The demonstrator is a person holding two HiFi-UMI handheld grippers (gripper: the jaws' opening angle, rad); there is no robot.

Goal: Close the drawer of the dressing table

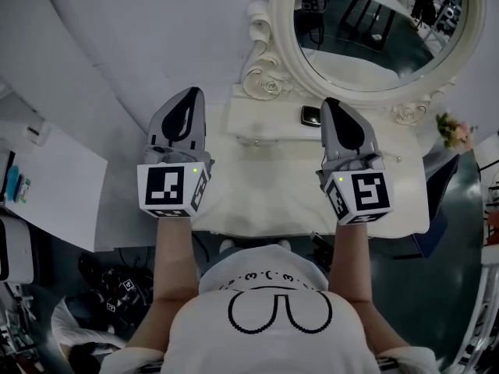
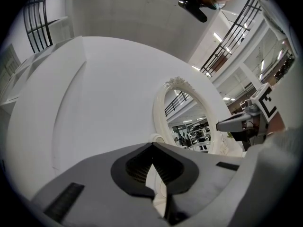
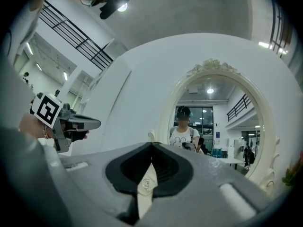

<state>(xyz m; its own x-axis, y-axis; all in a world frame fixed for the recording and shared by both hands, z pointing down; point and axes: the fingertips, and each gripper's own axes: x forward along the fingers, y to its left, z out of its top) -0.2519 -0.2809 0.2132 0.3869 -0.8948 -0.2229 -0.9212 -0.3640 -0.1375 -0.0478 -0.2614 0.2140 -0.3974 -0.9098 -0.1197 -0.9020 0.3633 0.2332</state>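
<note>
left gripper: jaws clenched, empty | right gripper: clenched too, nothing in it | both kinda hanging near dressing table

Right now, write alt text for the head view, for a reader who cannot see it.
Seen from above, a person holds the left gripper and the right gripper, jaws together on nothing, at a white dressing table. An oval mirror in an ornate white frame stands at its back, with pink flowers at the right.
</note>
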